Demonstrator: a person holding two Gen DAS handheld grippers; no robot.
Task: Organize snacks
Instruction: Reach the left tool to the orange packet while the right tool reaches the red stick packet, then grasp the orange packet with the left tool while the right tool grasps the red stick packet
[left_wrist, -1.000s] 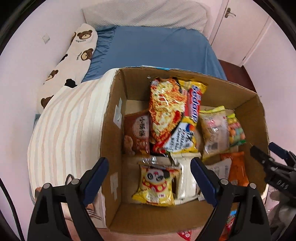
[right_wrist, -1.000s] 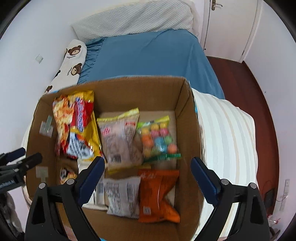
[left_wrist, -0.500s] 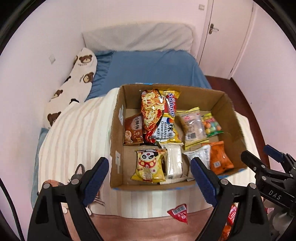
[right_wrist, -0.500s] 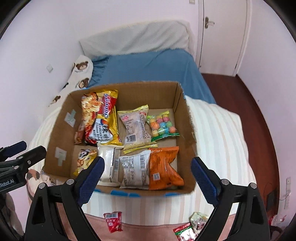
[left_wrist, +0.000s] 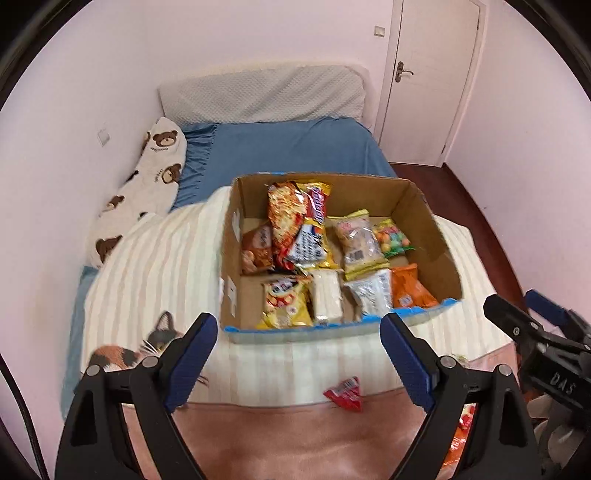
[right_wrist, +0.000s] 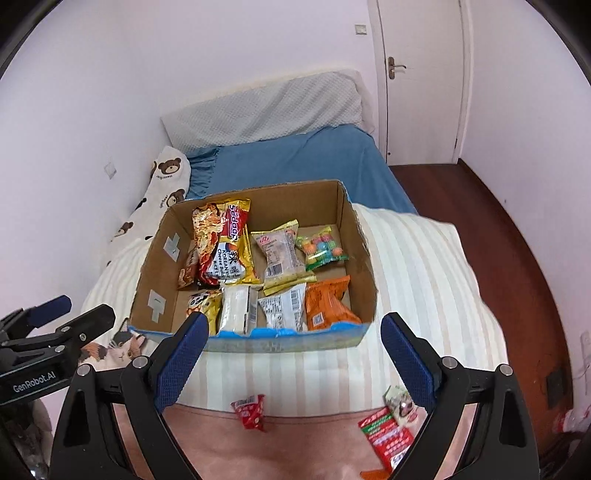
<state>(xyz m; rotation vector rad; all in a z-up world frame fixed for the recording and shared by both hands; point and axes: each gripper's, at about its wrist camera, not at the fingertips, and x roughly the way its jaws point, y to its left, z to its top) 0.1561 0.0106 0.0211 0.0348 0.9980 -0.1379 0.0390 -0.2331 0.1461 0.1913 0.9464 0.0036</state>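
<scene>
We see a brown cardboard box (right_wrist: 354, 236) edged in blue tape, an orange packet (right_wrist: 328, 302) inside, on a cream-striped blanket (right_wrist: 417, 280), beside a plain blue sheet (right_wrist: 303, 162) and a white bear-print pillow (left_wrist: 155, 170).

Box (right_wrist: 360, 258) open on top, packed w/ snacks (right_wrist: 284, 254); its walls block side entry. Bare cardboard strip along left wall (left_wrist: 251, 295). Striped blanket (right_wrist: 424, 280) right of box is bare. Loose red packet (right_wrist: 251, 410) and packets (right_wrist: 388, 432) lie near front edge.
</scene>
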